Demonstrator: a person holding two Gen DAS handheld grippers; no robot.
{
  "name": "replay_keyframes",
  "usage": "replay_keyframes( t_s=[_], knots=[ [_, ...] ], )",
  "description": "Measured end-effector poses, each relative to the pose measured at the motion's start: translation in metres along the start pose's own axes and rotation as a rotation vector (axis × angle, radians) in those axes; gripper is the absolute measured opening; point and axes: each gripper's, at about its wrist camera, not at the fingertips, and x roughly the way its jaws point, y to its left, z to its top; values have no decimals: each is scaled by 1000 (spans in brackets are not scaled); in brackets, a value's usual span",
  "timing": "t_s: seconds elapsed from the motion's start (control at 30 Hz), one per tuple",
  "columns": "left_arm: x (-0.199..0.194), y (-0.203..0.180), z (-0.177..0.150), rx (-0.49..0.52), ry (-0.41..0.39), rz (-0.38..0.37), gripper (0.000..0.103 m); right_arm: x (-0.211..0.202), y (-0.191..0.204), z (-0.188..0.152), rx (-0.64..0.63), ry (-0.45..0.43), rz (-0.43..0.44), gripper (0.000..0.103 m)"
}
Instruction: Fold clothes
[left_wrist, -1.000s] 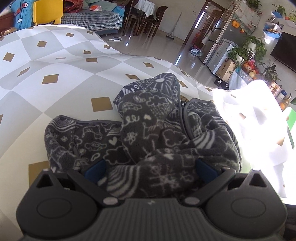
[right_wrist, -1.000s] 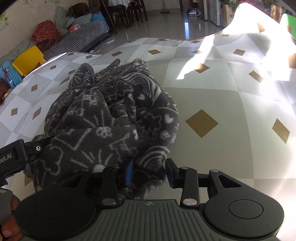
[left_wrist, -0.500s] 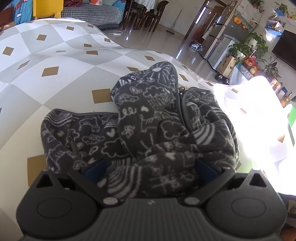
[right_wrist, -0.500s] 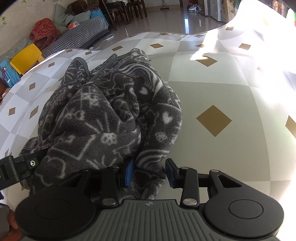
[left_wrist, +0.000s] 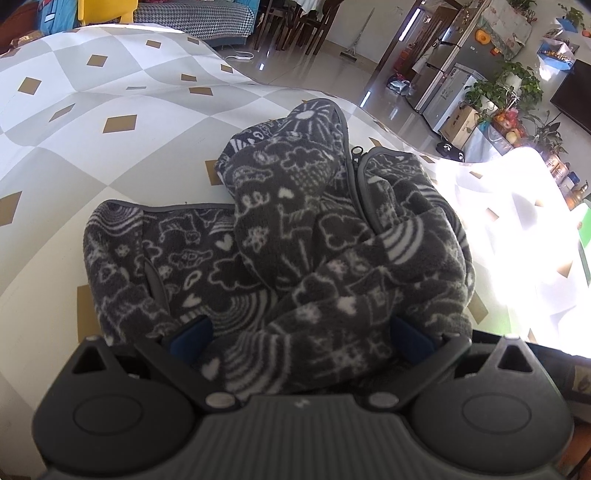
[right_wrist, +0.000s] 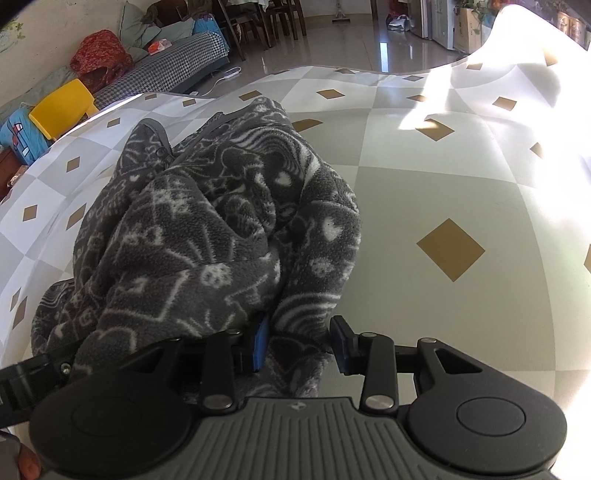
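The dark grey fleece jacket with white doodle print lies bunched in a heap on the checked grey-and-white table cover with gold diamonds, its grey zipper running down the far side of the pile. My left gripper has its blue-padded fingers spread wide, with the near edge of the jacket lying between them; I cannot tell whether they press it. My right gripper stands at the jacket's right edge, its jaws at a middling gap with a fold of fleece hanging between the blue pads; the right pad looks clear of the cloth. Beyond the jacket, past the table's far edge, stand a yellow plastic chair and a houndstooth-covered sofa. Bright sunlight washes the cover to the jacket's right.
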Motion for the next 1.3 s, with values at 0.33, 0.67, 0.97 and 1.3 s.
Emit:
replay_keyframes(
  t_s=[0.33, 0.67, 0.97, 1.3],
  knots=[
    [-10, 9, -11, 16, 31, 24, 103, 3, 6, -1, -37, 10, 34, 35],
    [-30, -16, -38, 159, 43, 78, 103, -9, 8, 1, -63, -10, 27, 35],
    [-81, -5, -11, 58, -103, 17, 103, -47, 0, 14, -1, -114, 81, 38],
    [-59, 20, 39, -94, -78, 37, 103, -51, 7, 15, 34, -103, 224, 40]
  ],
)
